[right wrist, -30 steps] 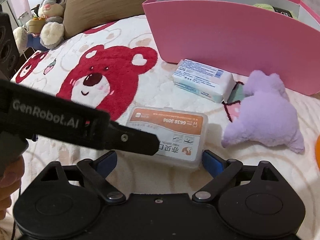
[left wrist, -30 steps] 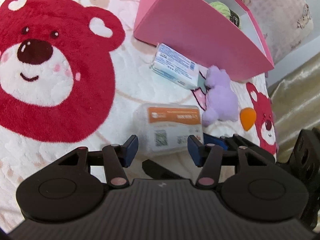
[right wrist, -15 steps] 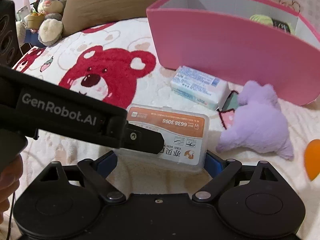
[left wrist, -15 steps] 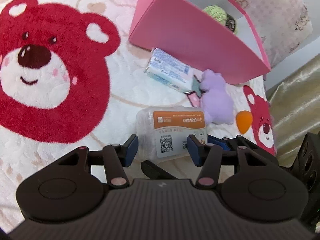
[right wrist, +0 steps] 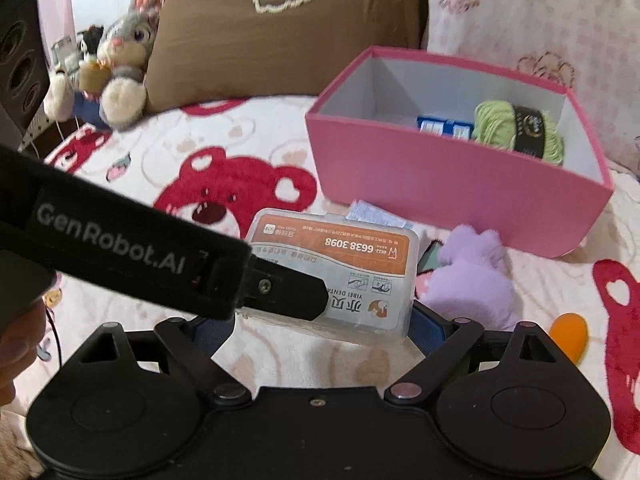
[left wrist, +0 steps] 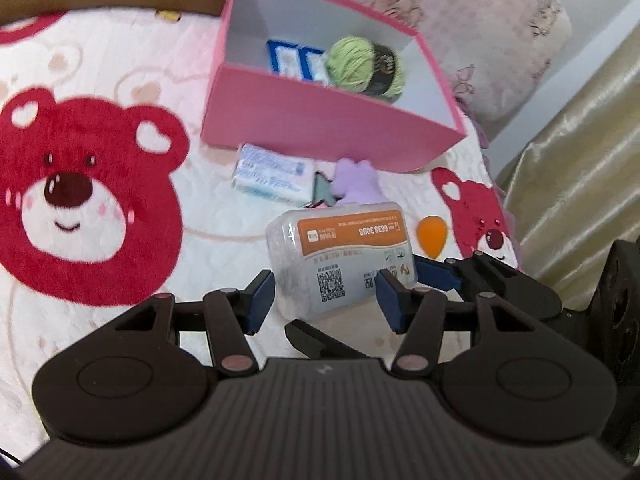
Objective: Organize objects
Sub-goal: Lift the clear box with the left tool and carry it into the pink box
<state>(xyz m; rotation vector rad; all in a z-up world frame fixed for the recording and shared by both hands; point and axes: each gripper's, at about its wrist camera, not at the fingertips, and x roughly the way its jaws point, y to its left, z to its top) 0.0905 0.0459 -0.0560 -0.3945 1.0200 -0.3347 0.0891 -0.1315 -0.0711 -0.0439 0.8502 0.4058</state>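
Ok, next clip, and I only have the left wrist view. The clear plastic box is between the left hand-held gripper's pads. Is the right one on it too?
Observer: Yes. In the right wrist view the right hand-held gripper has a blue pad against each short end of the clear plastic box.
Operator: How does the left one look from there?
Observer: The left hand-held gripper comes in from the left, and its black finger crosses the front of the box's label.
Operator: Is there anything off to the side that I miss?
Observer: A grey bunny plush sits beside the brown pillow, to the left of the pink box.
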